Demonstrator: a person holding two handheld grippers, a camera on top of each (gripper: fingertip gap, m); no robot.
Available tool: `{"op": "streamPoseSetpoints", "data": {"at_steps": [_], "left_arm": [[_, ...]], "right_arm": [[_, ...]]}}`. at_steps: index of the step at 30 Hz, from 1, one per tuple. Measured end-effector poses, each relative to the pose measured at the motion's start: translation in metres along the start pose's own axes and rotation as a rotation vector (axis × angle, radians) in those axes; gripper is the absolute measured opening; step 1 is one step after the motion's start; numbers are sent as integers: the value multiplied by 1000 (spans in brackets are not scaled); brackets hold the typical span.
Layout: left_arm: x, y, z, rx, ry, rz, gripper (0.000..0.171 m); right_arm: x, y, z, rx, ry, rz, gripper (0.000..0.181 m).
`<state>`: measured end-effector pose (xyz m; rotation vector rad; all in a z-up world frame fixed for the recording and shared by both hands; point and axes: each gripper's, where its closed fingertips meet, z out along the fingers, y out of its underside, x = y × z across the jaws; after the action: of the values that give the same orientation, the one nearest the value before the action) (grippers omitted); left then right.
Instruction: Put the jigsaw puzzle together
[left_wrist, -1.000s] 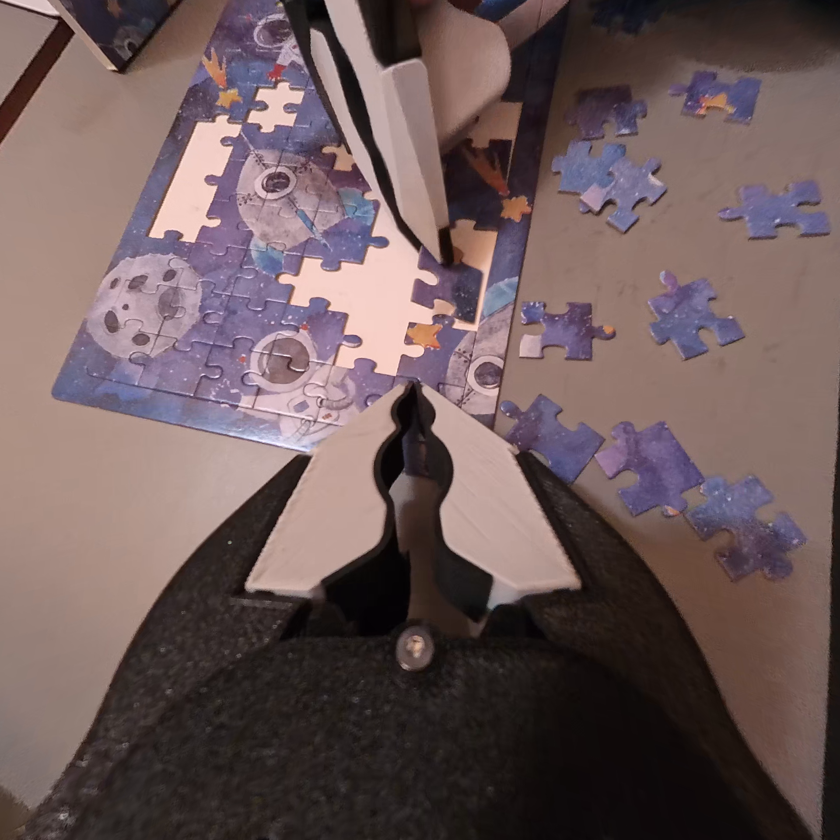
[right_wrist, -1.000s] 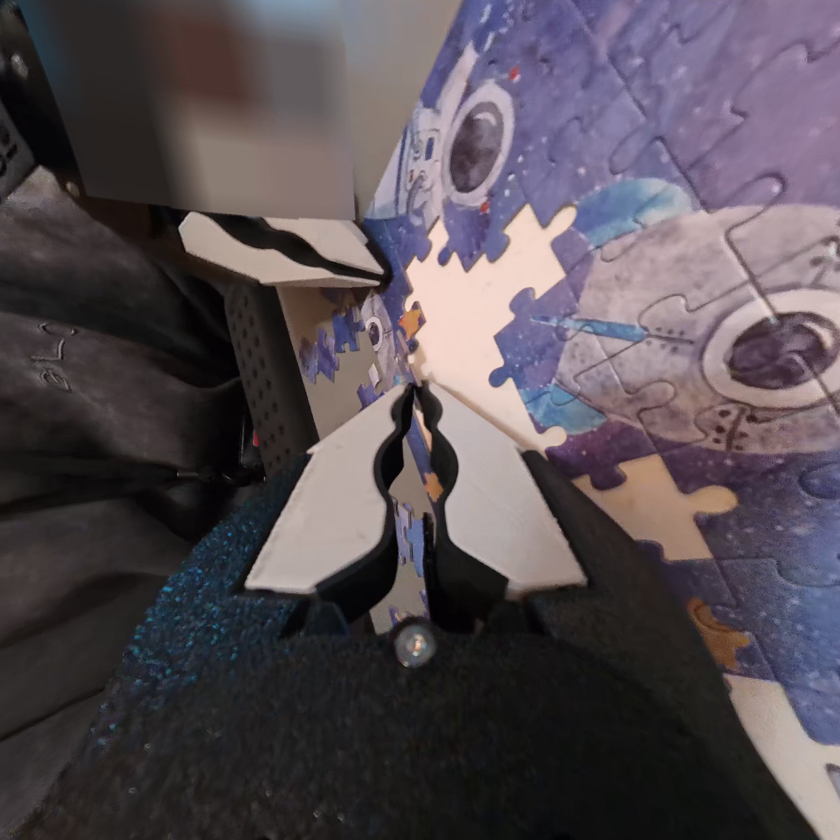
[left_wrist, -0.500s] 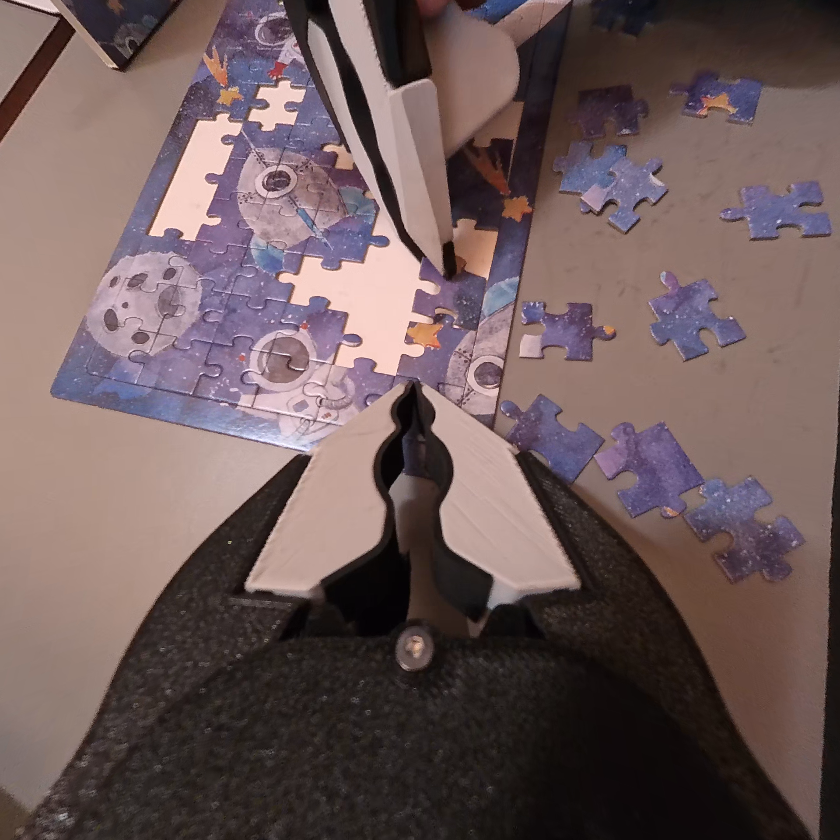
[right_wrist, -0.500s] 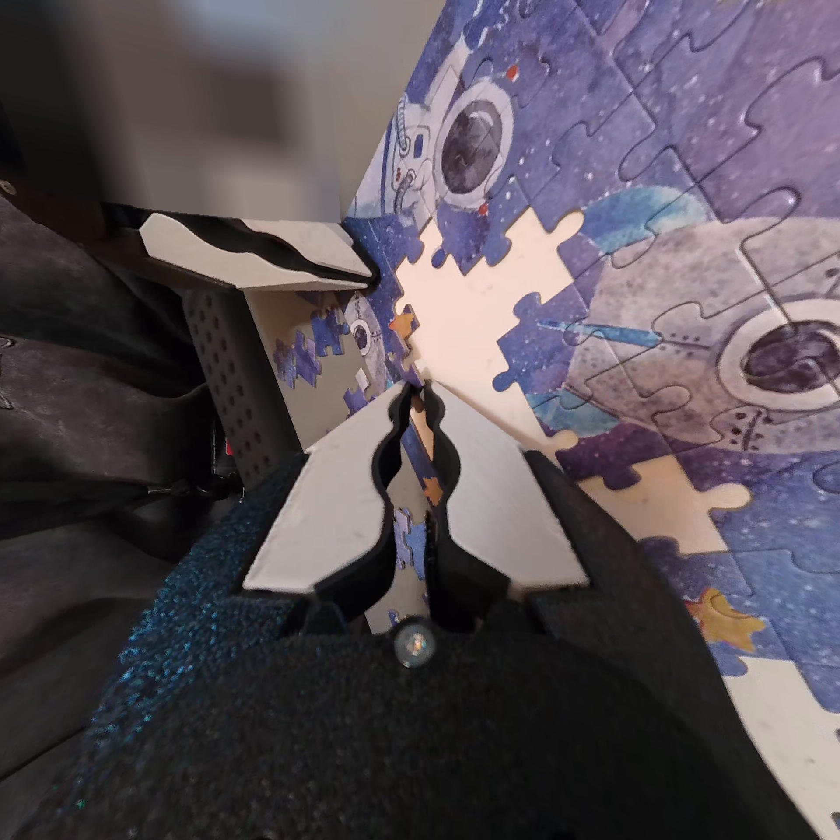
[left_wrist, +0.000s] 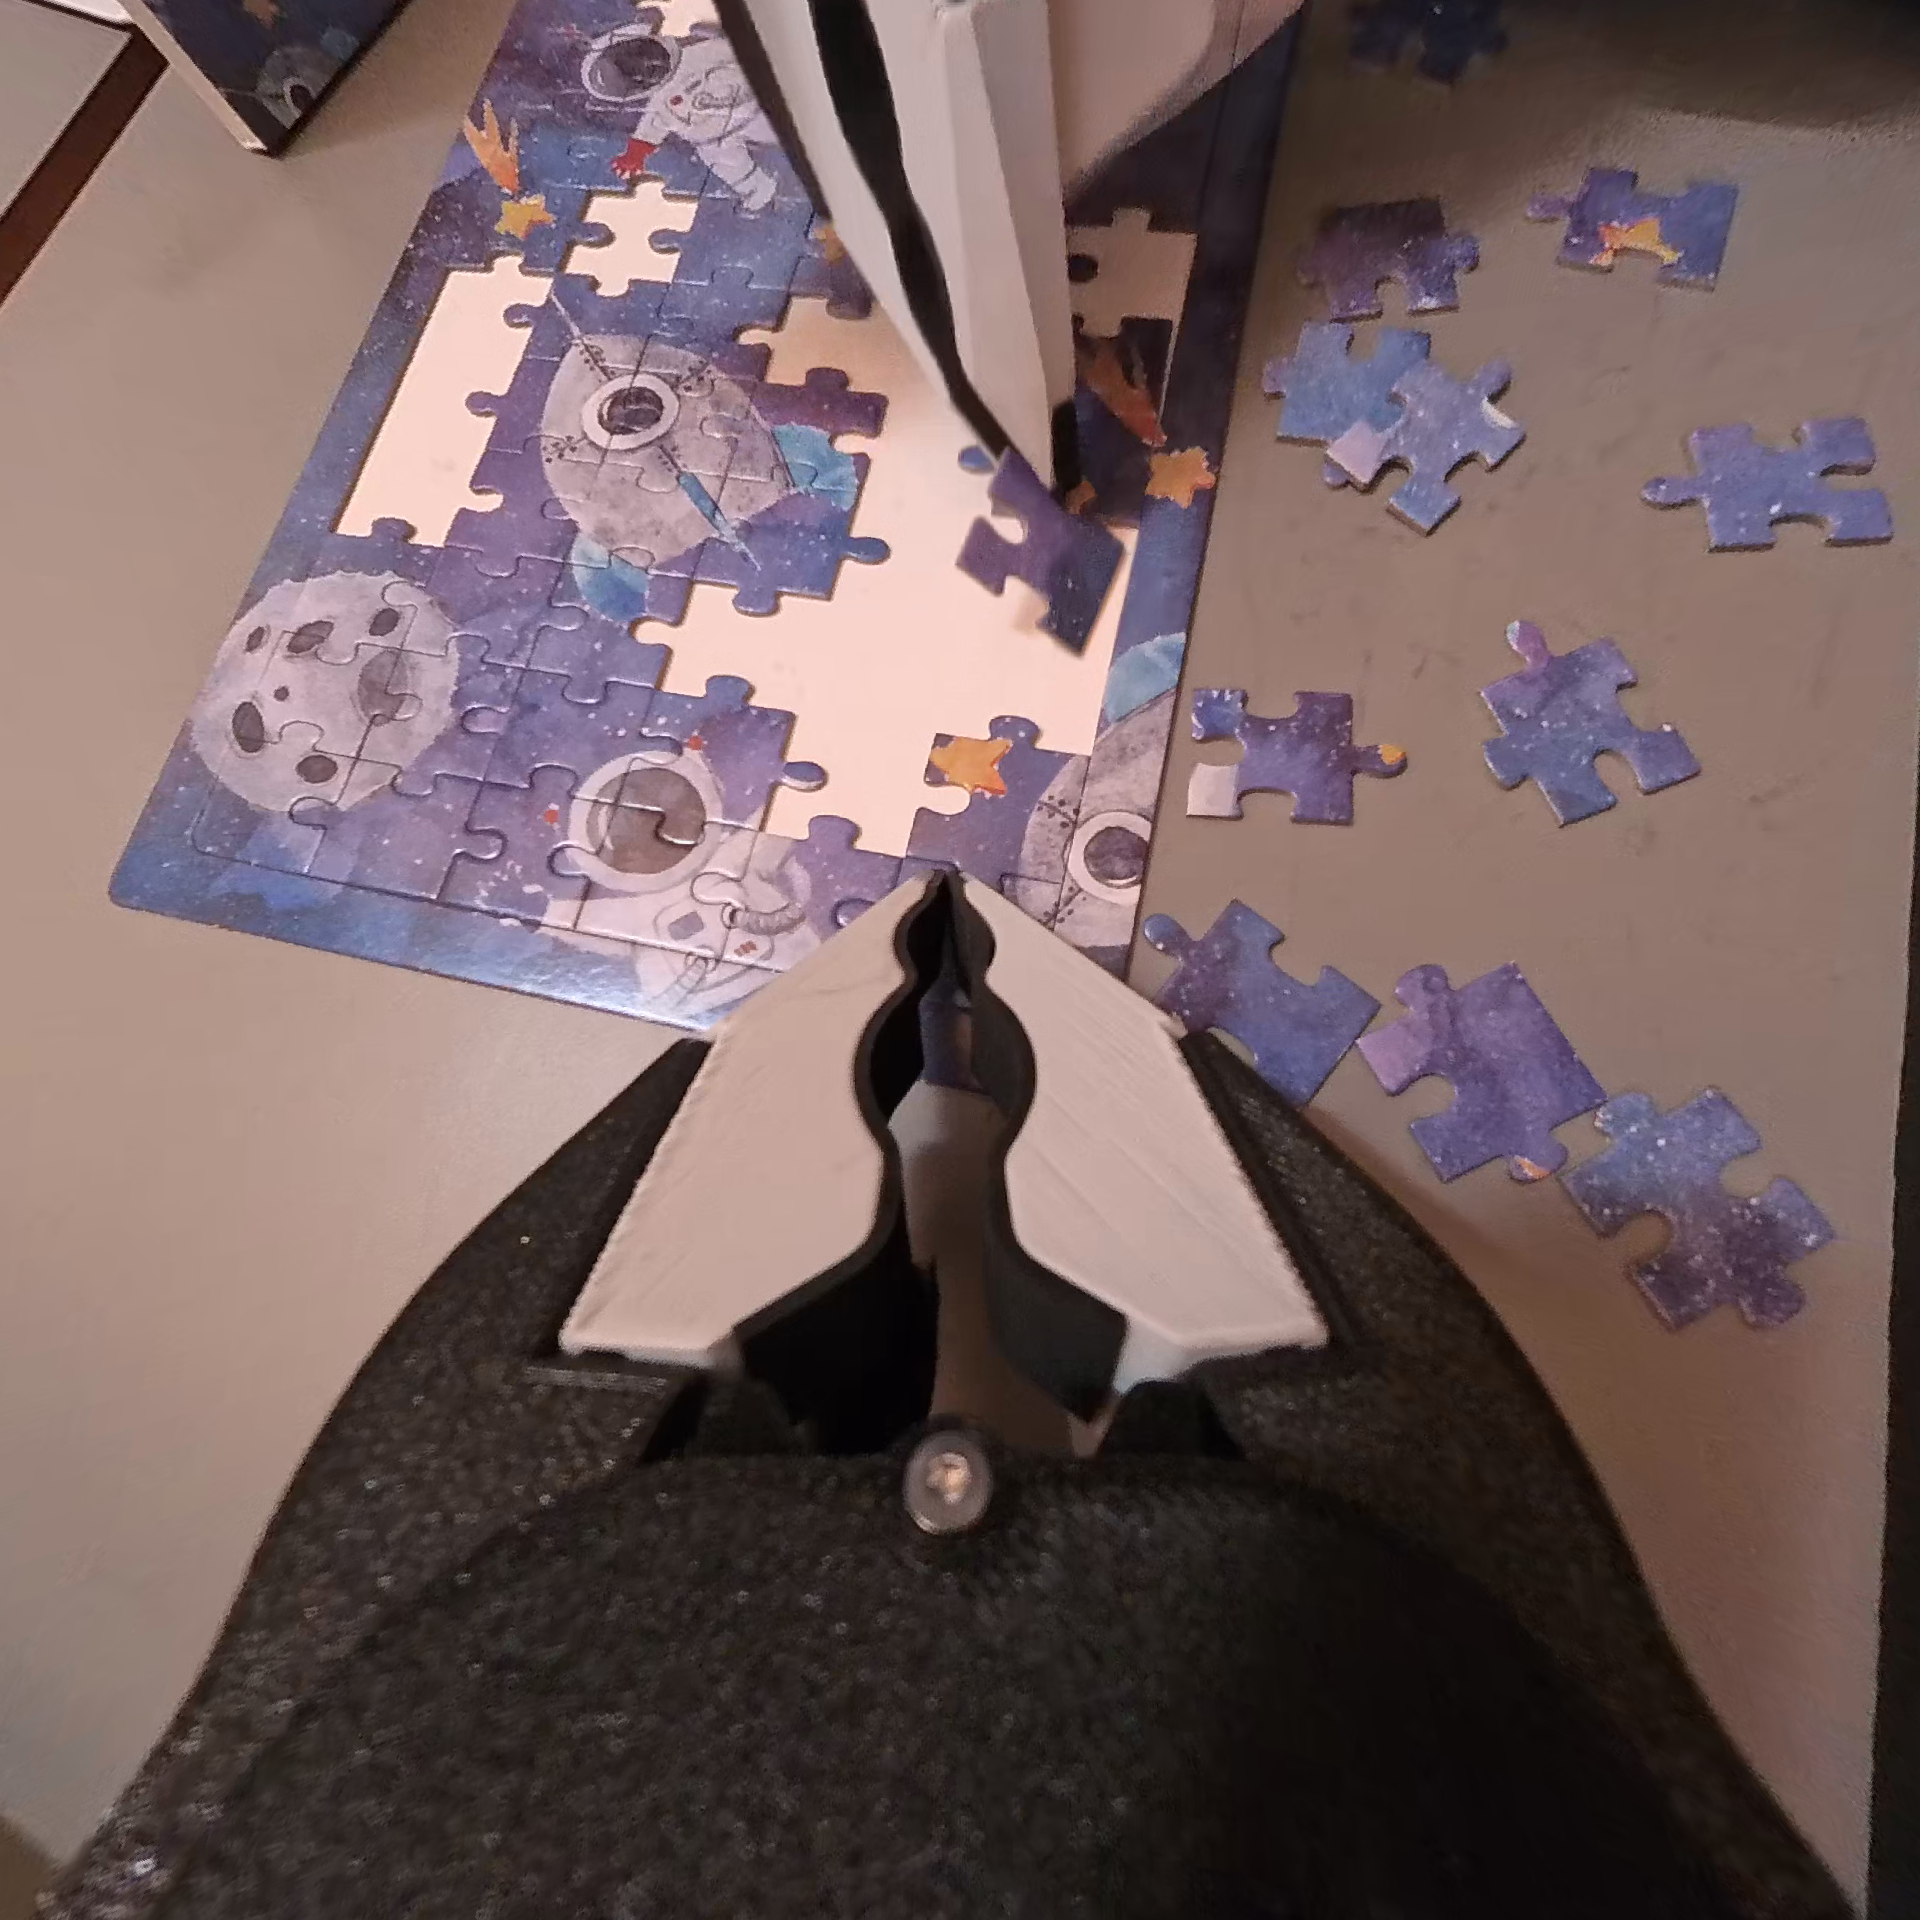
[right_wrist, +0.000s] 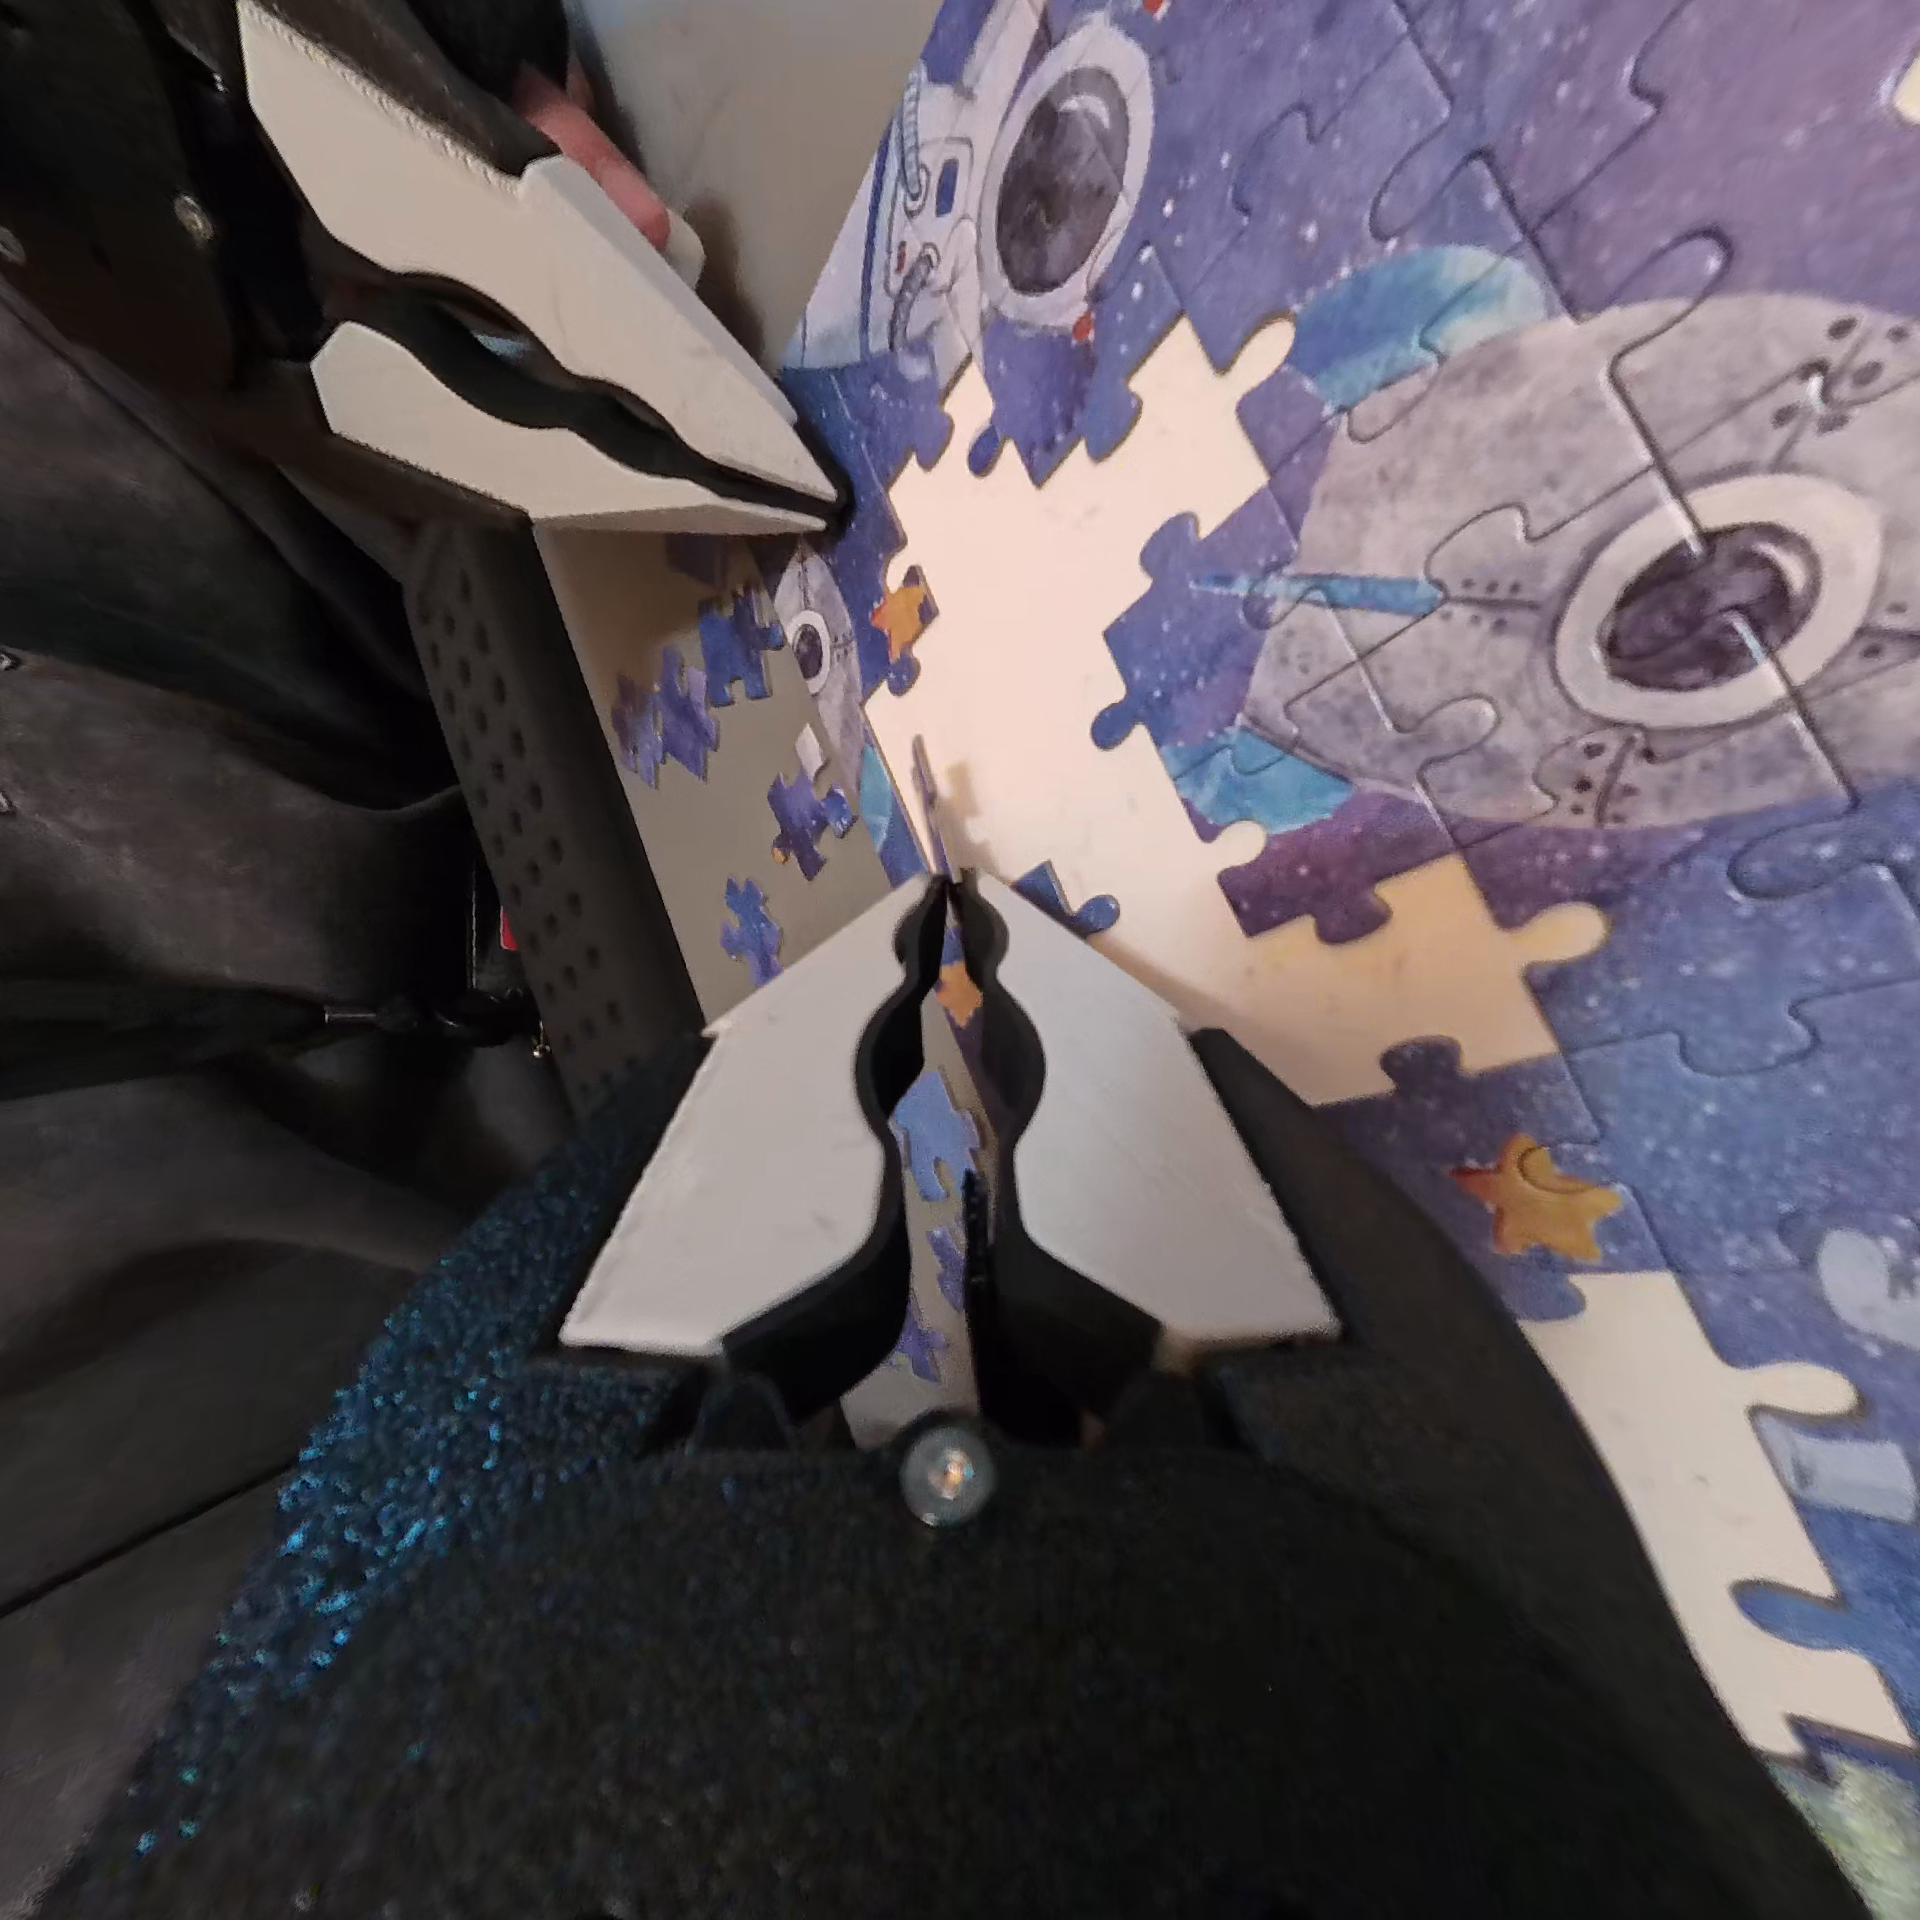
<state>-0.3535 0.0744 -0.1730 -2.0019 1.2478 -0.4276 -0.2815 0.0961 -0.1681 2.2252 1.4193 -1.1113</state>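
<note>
The right claw (left_wrist: 1023, 457) is pinching one dark blue puzzle piece (left_wrist: 1044, 551) by its top edge and holding it up over the big pale hole in the jigsaw puzzle (left_wrist: 499, 665). The piece hangs tilted and is not in its place yet. So the step in hand is putting this piece in. I think the next move is to turn the piece until its bumps match the hole, lower it flat, and press it down gently. The left claw (left_wrist: 943, 883) is squeezed together with nothing in it, and its tip sits at the near edge of the puzzle, at about 6 o'clock from the held piece. The puzzle shows spacemen, planets and stars, and it has a few more pale holes, toward 10 o'clock. The loose pieces (left_wrist: 1558, 748) lie spread out on the grey table (left_wrist: 312, 1091), from 1 o'clock round to 4 o'clock of the puzzle, so there is a lot left to do. A box (left_wrist: 270, 73) with the same blue picture sits at 11 o'clock. The light is dim and warm.
</note>
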Motion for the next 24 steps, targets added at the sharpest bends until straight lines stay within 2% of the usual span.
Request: {"op": "streamPoseSetpoints", "data": {"at_steps": [13, 19, 24], "left_arm": [[0, 0, 0, 1, 1, -1, 0], [0, 0, 1, 1, 1, -1, 0], [0, 0, 0, 1, 0, 1, 0]], "right_arm": [[-6, -13, 13, 21, -42, -49, 3], [-4, -18, 17, 15, 22, -117, 6], [-7, -20, 13, 22, 65, -151, 22]]}}
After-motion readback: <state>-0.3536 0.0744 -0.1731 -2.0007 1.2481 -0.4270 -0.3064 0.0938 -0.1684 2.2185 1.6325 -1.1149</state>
